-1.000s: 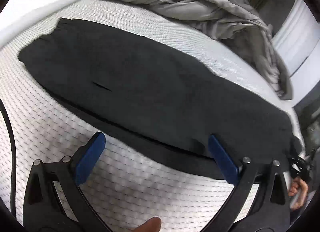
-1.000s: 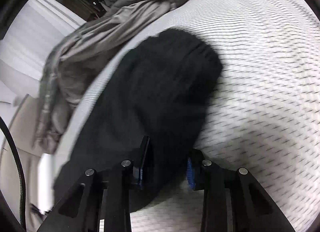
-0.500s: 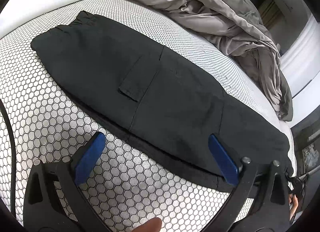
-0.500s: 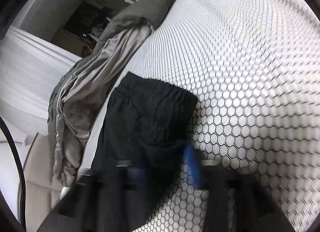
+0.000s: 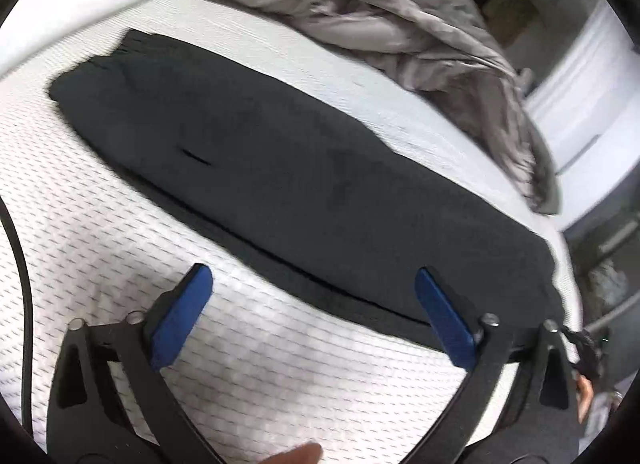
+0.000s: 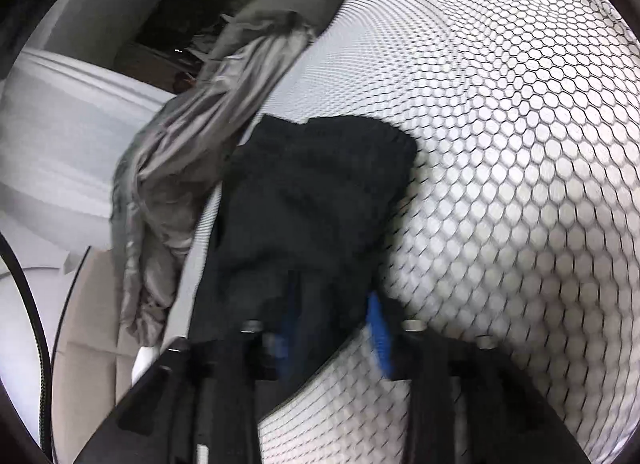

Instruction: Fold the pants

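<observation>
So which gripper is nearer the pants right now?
Right. The right gripper sits over the pants at one end, cloth between its opening jaws. The left gripper hangs beside their long edge, jaws wide but closing, over bare mattress.

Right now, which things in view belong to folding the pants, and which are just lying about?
Part of the job:
- black pants, laid flat on the mattress
- left gripper, jaws closing, nothing between them
- right gripper, jaws opening, pants cloth between them

Lying about:
- grey blanket
- white pillow
</observation>
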`<state>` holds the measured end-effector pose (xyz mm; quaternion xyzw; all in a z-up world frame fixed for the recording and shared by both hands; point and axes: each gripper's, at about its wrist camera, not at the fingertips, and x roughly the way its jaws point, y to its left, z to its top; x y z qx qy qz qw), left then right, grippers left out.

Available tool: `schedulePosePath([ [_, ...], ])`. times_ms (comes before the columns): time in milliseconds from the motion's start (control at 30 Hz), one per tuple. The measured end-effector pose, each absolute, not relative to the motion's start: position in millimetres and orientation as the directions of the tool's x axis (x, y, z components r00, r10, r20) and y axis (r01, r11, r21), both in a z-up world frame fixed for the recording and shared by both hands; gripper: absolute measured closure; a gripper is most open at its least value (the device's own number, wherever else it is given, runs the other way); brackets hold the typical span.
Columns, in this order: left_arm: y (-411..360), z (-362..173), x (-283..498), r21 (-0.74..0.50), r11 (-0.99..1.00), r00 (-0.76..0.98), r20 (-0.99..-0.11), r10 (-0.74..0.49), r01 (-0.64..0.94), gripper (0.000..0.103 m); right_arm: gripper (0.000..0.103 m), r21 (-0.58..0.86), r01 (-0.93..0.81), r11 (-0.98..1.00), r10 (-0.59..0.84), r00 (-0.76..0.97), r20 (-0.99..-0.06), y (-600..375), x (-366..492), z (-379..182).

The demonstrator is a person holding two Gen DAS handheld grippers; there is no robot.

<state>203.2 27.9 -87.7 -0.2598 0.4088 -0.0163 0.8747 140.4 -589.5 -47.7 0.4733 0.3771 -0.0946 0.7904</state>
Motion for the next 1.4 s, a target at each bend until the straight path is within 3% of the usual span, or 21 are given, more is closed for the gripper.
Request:
schedulePosePath([
  [67,15.3,-90.8,208.8,-0.507,0.849,0.644,-0.701,-0.307,-0.147,0.024,0.060,0.689,0.476,0.546,0.236,0.702,-0.672,-579.4,137.4,-43.3],
  [233,-8.1,-118.0,230.2,-0.613,0.778,0.559,-0.696,-0.451,-0.136,0.039,0.057,0.685,0.456,0.568,0.272,0.682,-0.679,-564.7,144.3,-45.4],
  [300,-9.3,-122.5,236.0,-0.621,0.766,0.577,-0.691,-0.436,-0.165,0.042,0.057,0.688,0.468,0.555,0.273,0.679,-0.682,-566.7,142.8,-49.3],
  [467,-2.6,-130.9,235.3,-0.650,0.719,0.623,-0.675,-0.397,-0.246,0.074,0.057,0.693,0.465,0.551,0.273,0.684,-0.677,-557.1,153.4,-52.2],
  [667,-6.2,-133.6,241.5,-0.616,0.749,0.628,-0.690,-0.361,-0.246,0.076,0.057,0.698,0.460,0.549,0.282,0.683,-0.673,-560.6,145.6,-54.5],
  [767,-6.9,-133.7,240.5,-0.578,0.780,0.622,-0.708,-0.334,-0.239,0.092,0.057,0.695,0.464,0.550,0.280,0.681,-0.676,-561.9,145.0,-54.8],
  [833,-0.6,-124.9,228.3,-0.528,0.812,0.634,-0.722,-0.277,-0.247,0.096,0.057,0.696,0.463,0.548,0.281,0.682,-0.675,-561.7,144.8,-53.7],
  [900,4.0,-121.1,225.3,-0.481,0.835,0.639,-0.737,-0.220,-0.267,0.096,0.057,0.697,0.463,0.547,0.283,0.682,-0.675,-561.0,145.4,-52.8],
  [1033,16.9,-125.1,223.3,-0.532,0.800,0.611,-0.740,-0.280,-0.277,0.092,0.057,0.686,0.469,0.556,0.276,0.675,-0.685,-559.0,149.0,-52.1],
  [1100,21.3,-120.3,219.8,-0.540,0.796,0.607,-0.739,-0.292,-0.273,0.075,0.057,0.695,0.467,0.546,0.283,0.678,-0.678,-560.3,149.1,-51.2],
  [1167,27.2,-114.5,215.4,-0.553,0.791,0.634,-0.717,-0.292,-0.261,0.041,0.057,0.712,0.468,0.524,0.276,0.697,-0.662,-565.5,146.1,-48.8],
  [1233,34.6,-112.5,215.2,-0.544,0.794,0.654,-0.710,-0.262,-0.272,0.024,0.056,0.699,0.488,0.524,0.225,0.712,-0.665,-571.7,142.0,-44.5],
  [1400,76.9,-126.8,227.6,-0.649,0.679,0.685,-0.667,-0.293,-0.343,0.025,0.055,0.745,0.509,0.431,0.215,0.744,-0.633,-583.1,151.8,-61.3],
])
